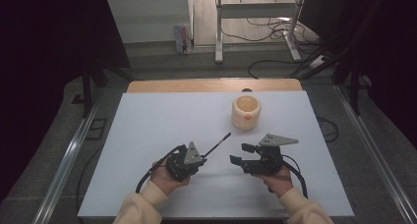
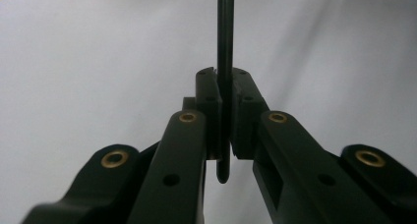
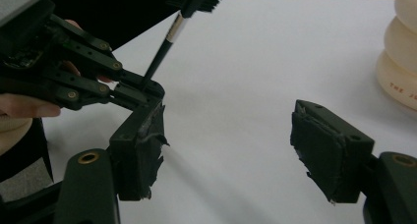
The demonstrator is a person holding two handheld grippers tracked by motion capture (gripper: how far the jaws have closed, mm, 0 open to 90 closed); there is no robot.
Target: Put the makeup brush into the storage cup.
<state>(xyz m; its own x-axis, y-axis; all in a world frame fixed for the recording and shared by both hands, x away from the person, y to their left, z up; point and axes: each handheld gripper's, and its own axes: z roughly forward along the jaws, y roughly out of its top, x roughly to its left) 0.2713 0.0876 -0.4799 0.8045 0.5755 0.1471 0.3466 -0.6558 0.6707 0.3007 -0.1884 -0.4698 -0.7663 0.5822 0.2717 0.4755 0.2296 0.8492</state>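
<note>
The thin black brush with a dark bristle head (image 1: 217, 146) sits clamped in the left hand-held gripper (image 1: 199, 160), angled low over the white tabletop (image 1: 147, 126) toward the cream ribbed cup (image 1: 246, 113). The right hand-held gripper (image 1: 238, 155) hangs wide open, empty, nearby. Judging by this, carrying the brush into the cup comes next.

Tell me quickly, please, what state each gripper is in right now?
Left gripper: shut on the brush, clamping its thin black handle.
Right gripper: open, nothing between its jaws, beside the left one.
</note>
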